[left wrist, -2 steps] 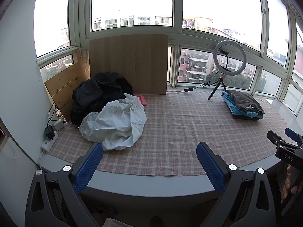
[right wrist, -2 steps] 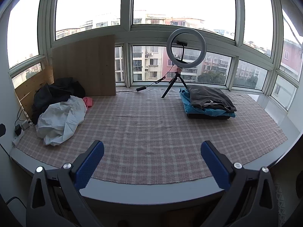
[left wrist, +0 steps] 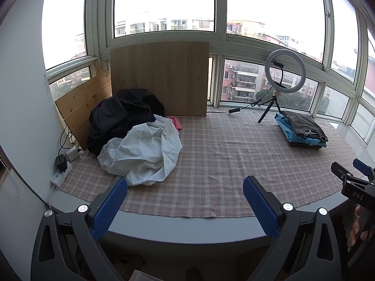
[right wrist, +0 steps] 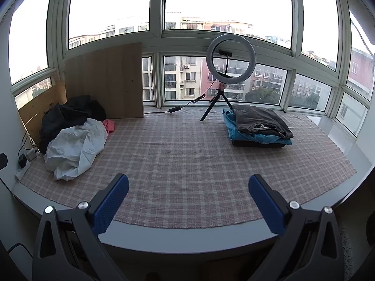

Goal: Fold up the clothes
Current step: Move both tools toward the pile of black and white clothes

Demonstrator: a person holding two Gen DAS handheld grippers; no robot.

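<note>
With your left gripper and right gripper both spread wide and empty, you stand between garments: reach next for the crumpled white cotton shirt heaped at the checked mat's left end.

My left gripper tips gently downward, jaws spread wide, nothing between them. My right gripper gapes just as wide and empty (its tip shows at the left view's right edge, fingers wrapped beneath).

A crumpled white cloth garment lies heaped mid-left against rumpled black clothing; a neatly folded grey-on-blue stack sits at right.
</note>
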